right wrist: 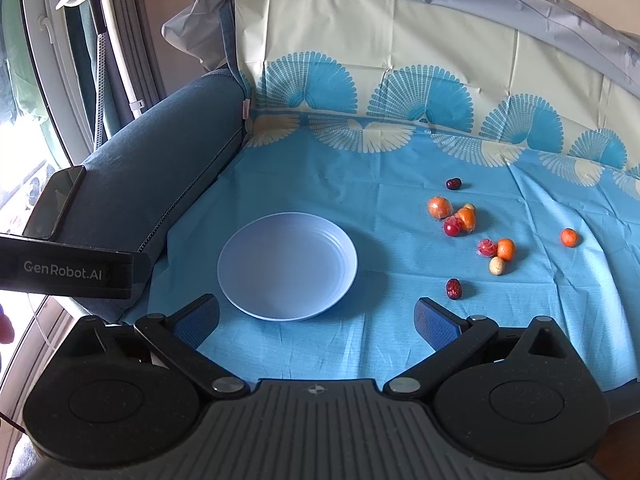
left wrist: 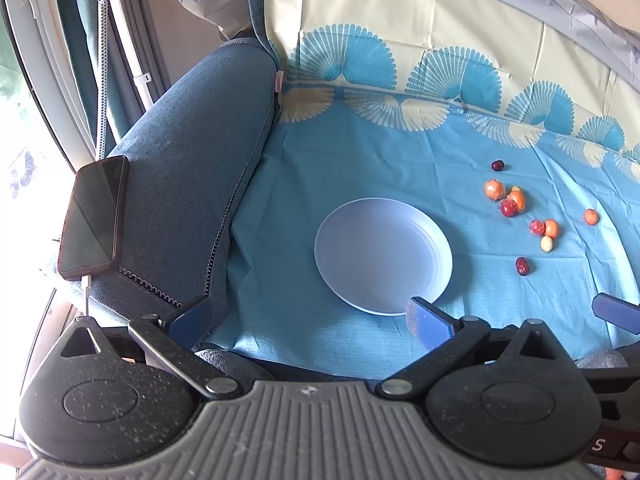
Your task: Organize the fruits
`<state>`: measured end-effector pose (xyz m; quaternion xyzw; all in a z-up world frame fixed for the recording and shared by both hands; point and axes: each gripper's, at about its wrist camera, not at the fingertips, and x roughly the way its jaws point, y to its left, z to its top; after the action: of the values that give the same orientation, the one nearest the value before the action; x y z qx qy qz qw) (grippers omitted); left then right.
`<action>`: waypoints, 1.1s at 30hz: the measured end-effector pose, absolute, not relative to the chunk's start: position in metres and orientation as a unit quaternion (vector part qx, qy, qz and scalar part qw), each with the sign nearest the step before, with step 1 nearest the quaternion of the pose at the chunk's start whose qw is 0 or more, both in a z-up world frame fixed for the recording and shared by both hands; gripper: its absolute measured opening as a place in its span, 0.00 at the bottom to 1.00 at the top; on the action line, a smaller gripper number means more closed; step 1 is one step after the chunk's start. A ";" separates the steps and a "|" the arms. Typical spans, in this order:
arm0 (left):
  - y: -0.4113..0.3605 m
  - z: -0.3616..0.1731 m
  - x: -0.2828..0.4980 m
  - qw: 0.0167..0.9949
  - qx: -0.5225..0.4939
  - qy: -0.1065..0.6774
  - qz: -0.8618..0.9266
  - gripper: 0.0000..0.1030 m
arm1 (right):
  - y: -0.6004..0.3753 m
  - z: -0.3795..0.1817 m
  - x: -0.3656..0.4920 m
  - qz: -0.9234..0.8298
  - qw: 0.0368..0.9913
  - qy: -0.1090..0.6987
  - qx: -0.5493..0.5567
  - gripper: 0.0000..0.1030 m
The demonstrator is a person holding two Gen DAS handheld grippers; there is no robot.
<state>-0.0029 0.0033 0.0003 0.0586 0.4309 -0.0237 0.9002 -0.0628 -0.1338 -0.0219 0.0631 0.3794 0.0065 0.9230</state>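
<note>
Blue cloth (right wrist: 320, 176) with a pale fan pattern covers the sofa seat, and a pale lavender plate (right wrist: 287, 266) lies bare on it. To the plate's right the small fruits are scattered on the cloth: a dark red jujube (right wrist: 454, 289) nearest, a pale egg-shaped fruit (right wrist: 497, 266) touching an orange kumquat (right wrist: 505, 249) and a wrapped red fruit (right wrist: 486, 247), a farther cluster around a wrapped orange (right wrist: 439, 207), a lone kumquat (right wrist: 569, 237) well apart at the right, and another jujube (right wrist: 454, 183) farthest back. The left gripper (left wrist: 310, 316) and right gripper (right wrist: 316, 320) both hover with fingers spread wide, holding nothing. A phone (left wrist: 94, 216) rests on the sofa arm (left wrist: 192, 168), with a cable plugged in.
</note>
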 end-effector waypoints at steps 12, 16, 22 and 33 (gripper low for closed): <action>-0.005 -0.005 0.002 0.895 0.077 0.440 -0.017 1.00 | -0.141 -0.030 -0.062 0.010 0.921 0.382 0.079 1.00; -0.012 -0.008 0.007 0.891 0.084 0.446 -0.014 1.00 | -0.148 -0.037 -0.056 0.012 0.917 0.387 0.094 1.00; -0.032 -0.020 0.021 0.882 0.090 0.463 -0.015 1.00 | -0.169 -0.050 -0.048 -0.003 0.916 0.383 0.115 1.00; -0.140 -0.075 0.066 0.860 0.126 0.485 -0.099 1.00 | -0.304 -0.118 -0.037 -0.177 0.897 0.387 0.121 1.00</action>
<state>0.0656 -0.1405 -0.0750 0.1257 0.4846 -0.0990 0.8600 -0.0371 -0.3035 -0.1184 0.1215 0.3867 -0.1773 0.8968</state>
